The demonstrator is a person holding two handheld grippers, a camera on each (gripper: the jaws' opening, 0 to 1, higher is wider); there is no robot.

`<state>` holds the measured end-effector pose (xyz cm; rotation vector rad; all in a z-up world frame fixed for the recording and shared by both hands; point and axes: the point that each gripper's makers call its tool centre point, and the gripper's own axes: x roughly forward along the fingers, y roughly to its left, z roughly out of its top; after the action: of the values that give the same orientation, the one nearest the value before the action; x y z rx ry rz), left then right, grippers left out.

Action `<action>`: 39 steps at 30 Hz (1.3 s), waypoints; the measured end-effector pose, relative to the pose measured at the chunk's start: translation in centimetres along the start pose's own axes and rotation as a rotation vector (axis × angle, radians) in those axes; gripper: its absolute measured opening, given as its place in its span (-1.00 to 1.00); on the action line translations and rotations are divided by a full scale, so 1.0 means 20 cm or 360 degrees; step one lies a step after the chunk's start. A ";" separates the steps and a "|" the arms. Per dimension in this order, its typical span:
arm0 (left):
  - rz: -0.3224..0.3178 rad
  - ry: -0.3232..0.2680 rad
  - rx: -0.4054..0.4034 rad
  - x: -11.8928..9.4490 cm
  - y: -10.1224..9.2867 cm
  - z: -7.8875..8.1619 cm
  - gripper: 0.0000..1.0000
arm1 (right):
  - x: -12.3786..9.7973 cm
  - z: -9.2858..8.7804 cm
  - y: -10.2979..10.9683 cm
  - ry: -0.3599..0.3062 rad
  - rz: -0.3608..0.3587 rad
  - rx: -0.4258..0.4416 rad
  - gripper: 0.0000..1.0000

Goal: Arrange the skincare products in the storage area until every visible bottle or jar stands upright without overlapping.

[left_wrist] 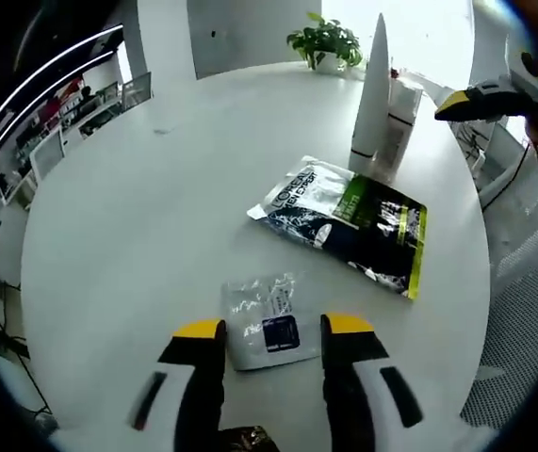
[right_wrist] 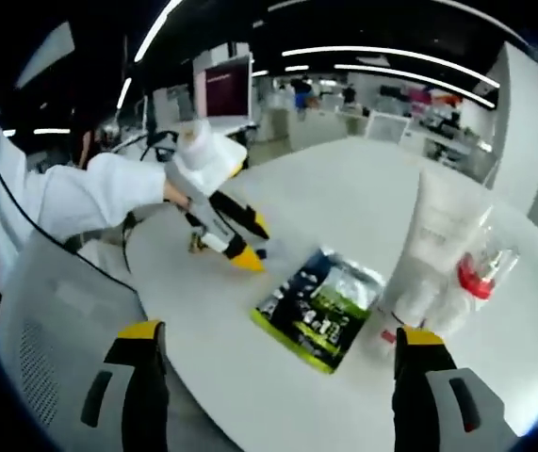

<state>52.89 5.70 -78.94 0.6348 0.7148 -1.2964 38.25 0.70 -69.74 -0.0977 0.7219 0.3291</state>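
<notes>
A round white table (left_wrist: 137, 217) is seen ahead of both grippers. The left gripper (left_wrist: 273, 328) is held with jaws parted and nothing between them. Just beyond its yellow tips, a small clear sachet (left_wrist: 267, 320) with a dark label lies flat. Farther ahead and to the right, a flat black-and-green pouch (left_wrist: 349, 224) is lying down. Its white lettering appears to read "L'OREAL MEN EXPERT"; the finer print cannot be read. Beyond the pouch, a white tube (left_wrist: 371, 89) stands upright, with a second white product in clear wrap (left_wrist: 399, 118) touching it on the right.

The right gripper (right_wrist: 278, 347) is spread wide and holds nothing. The pouch (right_wrist: 323, 306) lies between and ahead of its jaws, and the tube (right_wrist: 433, 245) stands ahead to the right, with a wrapped item with red caps (right_wrist: 476, 273) beside it.

Both flat packs are judged light, soft and slippery. A pinch at a sealed edge is judged best. The tall tube is judged light and tippy, best gripped low on its body. A potted plant (left_wrist: 325, 42) stands at the far edge.
</notes>
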 end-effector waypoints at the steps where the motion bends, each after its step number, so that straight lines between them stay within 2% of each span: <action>1: 0.0001 -0.0010 0.0002 0.00 0.00 -0.01 -0.24 | 0.01 0.00 0.03 0.0017 0.0045 -0.0062 0.96; 5: 0.0005 -0.0029 -0.0004 -0.03 0.00 -0.03 -0.24 | 0.06 0.01 0.11 0.0064 0.0182 -0.0199 0.78; 11: -0.0004 -0.0043 -0.0021 -0.07 -0.01 -0.07 -0.24 | 0.17 0.03 0.08 0.0106 0.0230 -0.0180 0.41; 13: -0.0016 -0.0054 -0.0044 -0.08 -0.01 -0.08 -0.24 | 0.21 0.03 0.07 0.0117 0.0249 -0.0195 0.38; 18: -0.0045 -0.0083 -0.0088 -0.10 -0.03 -0.10 -0.24 | 0.31 0.02 0.05 0.0145 0.0260 -0.0173 0.09; 25: -0.0104 -0.0183 -0.0195 -0.13 -0.06 -0.11 -0.25 | 0.41 0.06 0.04 0.0097 0.0276 0.0013 -0.17; 31: -0.0128 -0.0211 -0.0221 -0.14 -0.06 -0.12 -0.25 | 0.50 0.07 0.03 0.0077 0.0277 0.0190 -0.37; 37: -0.0154 -0.0269 -0.0302 -0.16 -0.07 -0.12 -0.25 | 0.58 0.05 0.06 0.0081 0.0311 0.0359 -0.42; 39: -0.0155 -0.0290 -0.0331 -0.16 -0.07 -0.12 -0.25 | 0.60 0.06 0.06 0.0050 0.0308 0.0461 -0.44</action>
<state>50.84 9.30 -77.98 0.3121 0.7255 -1.3292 47.03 5.19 -76.88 0.2433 0.8053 0.4043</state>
